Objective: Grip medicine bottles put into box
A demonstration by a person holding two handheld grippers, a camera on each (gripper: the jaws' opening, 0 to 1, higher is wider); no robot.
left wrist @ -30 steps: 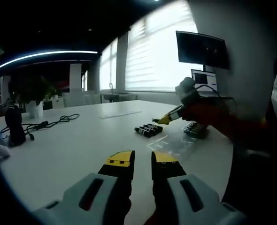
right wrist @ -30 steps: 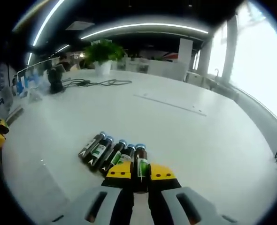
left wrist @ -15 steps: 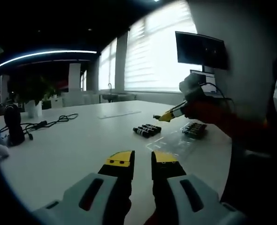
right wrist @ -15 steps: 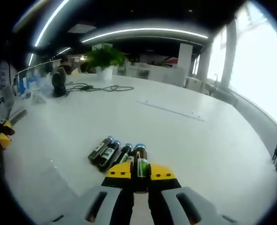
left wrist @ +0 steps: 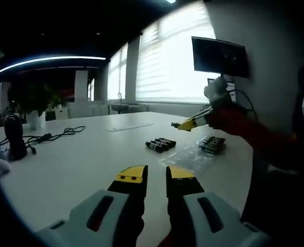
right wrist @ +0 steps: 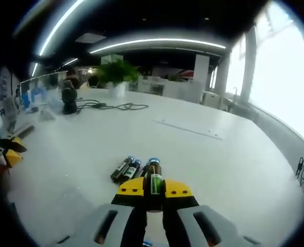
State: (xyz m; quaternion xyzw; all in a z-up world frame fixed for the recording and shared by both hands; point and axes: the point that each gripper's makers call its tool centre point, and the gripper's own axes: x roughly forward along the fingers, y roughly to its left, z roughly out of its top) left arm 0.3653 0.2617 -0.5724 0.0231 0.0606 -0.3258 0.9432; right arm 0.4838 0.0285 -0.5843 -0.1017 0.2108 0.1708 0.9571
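Observation:
My right gripper (right wrist: 153, 188) is shut on a dark medicine bottle (right wrist: 153, 179) with a green label and a blue cap, held above the white table (right wrist: 214, 164). Below its tip, a short row of like bottles (right wrist: 127, 168) lies on the table. In the left gripper view that row of bottles (left wrist: 161, 143) lies mid-table, the right gripper (left wrist: 185, 123) hangs above and to the right of it, and a box (left wrist: 212, 143) holding several bottles sits further right. My left gripper (left wrist: 156, 176) hovers low over the near table, jaws slightly apart, nothing between them.
A clear plastic sheet (left wrist: 190, 159) lies beside the box. A black device (left wrist: 15, 136) with cables (left wrist: 59, 134) and a potted plant (right wrist: 116, 72) stand at the table's far side. A red sleeve (left wrist: 255, 131) reaches in from the right. A monitor (left wrist: 219, 55) hangs on the wall.
The right gripper has risen with the bottle and drawn away from the row, toward the box side. The left gripper has stayed still.

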